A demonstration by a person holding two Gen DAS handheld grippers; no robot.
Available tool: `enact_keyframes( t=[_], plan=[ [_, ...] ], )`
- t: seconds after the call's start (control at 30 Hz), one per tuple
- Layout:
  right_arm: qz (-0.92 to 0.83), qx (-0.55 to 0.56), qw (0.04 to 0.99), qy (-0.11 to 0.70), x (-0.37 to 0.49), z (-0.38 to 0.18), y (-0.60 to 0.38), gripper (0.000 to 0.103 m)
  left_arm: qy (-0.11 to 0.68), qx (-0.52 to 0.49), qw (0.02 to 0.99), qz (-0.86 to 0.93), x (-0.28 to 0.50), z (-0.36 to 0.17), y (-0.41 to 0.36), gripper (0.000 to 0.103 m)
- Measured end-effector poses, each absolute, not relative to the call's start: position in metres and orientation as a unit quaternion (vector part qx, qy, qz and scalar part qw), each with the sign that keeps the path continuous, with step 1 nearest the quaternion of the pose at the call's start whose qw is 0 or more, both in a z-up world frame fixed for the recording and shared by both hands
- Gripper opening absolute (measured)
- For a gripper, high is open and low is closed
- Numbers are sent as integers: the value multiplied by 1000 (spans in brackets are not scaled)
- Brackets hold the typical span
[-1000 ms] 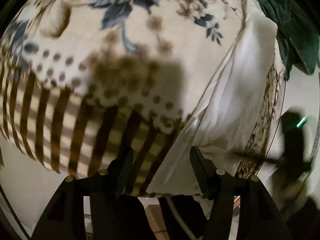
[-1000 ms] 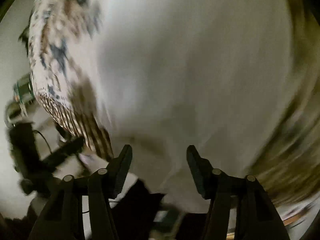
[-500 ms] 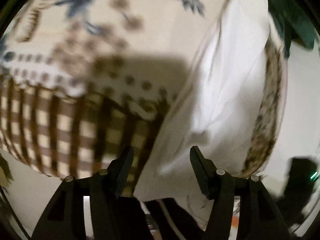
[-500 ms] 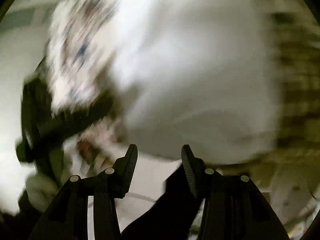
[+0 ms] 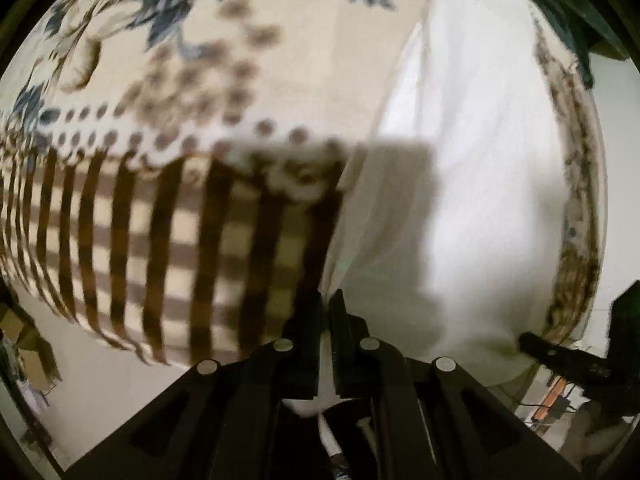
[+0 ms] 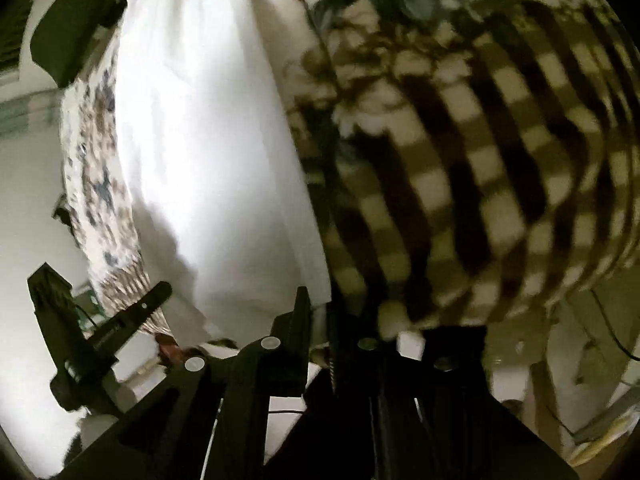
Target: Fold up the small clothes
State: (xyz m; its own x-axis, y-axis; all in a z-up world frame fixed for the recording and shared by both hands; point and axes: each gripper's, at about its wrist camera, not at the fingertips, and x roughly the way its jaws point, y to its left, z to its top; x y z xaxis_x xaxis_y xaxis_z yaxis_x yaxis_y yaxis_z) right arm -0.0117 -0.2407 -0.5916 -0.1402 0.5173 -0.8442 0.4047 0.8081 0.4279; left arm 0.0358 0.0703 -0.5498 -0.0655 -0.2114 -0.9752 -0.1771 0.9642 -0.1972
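Note:
A white garment point(image 5: 472, 168) lies on a patterned tablecloth point(image 5: 200, 100) and reaches the table's near edge. My left gripper point(image 5: 325, 304) is shut on the garment's near left edge. In the right wrist view the same white garment point(image 6: 200, 140) runs from the top down to my right gripper point(image 6: 318, 304), which is shut on its near right corner. My right gripper also shows in the left wrist view point(image 5: 580, 364) as a dark shape at the lower right. My left gripper shows in the right wrist view point(image 6: 100, 332) at the lower left.
The tablecloth point(image 6: 480, 160) has brown checks near the edge and blue flowers further in. A dark green cloth point(image 5: 576, 20) lies at the far right of the table. Pale floor point(image 5: 100, 392) and cardboard boxes point(image 5: 24, 340) sit below the table edge.
Both grippers were open over the cloth and have moved to the garment's near edge and closed on it. The right wrist view has turned so that the checked cloth now fills its right side.

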Motion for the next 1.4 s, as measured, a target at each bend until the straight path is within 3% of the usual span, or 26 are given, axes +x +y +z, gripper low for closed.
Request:
enact_keyframes(
  t=[0.2,0.3,0.37,0.4,0.43,0.47,0.5,0.6,0.8,1.1,1.13,1.17,1.23,1.3,1.33,1.37,1.4],
  plan=[
    [47,296,554,777,-2,-601,-261,9,745,-135,653,-27,31,-553,72,3],
    [65,313,541,778,19,-593,-267,27,743,-166,648,-34,46,-525,80,4],
    [75,329,554,761,36,-575,-274,63,722,-189,665,-40,69,-497,84,6],
    [83,333,567,749,49,-563,-282,67,706,-202,677,-48,86,-485,85,11],
    [88,333,578,740,62,-553,-286,68,694,-209,687,-52,102,-478,86,42],
    [91,332,592,729,82,-542,-293,68,683,-215,696,-53,123,-474,86,87],
    [87,334,600,722,96,-536,-299,68,670,-227,704,-59,146,-471,85,95],
    [82,347,633,687,166,-521,-318,68,625,-278,723,-96,233,-470,76,95],
    [100,368,670,637,326,-534,-325,68,604,-261,740,-140,383,-511,40,95],
    [128,390,648,642,476,-615,-309,69,601,-243,740,-180,469,-570,12,94],
    [127,387,646,646,485,-622,-309,69,588,-238,750,-187,471,-568,9,81],
    [125,386,644,649,493,-630,-306,69,580,-226,760,-187,473,-567,4,50],
    [126,391,640,649,503,-639,-303,69,580,-210,766,-182,479,-571,-5,18],
    [130,401,644,638,508,-643,-302,69,573,-213,770,-183,487,-576,-9,16],
    [135,404,650,629,510,-641,-302,64,569,-215,771,-186,487,-577,-8,11],
    [139,405,657,620,511,-638,-301,40,566,-217,772,-189,488,-577,-8,9],
    [149,405,659,616,512,-635,-299,27,564,-219,773,-192,487,-577,-8,9]
  ],
)
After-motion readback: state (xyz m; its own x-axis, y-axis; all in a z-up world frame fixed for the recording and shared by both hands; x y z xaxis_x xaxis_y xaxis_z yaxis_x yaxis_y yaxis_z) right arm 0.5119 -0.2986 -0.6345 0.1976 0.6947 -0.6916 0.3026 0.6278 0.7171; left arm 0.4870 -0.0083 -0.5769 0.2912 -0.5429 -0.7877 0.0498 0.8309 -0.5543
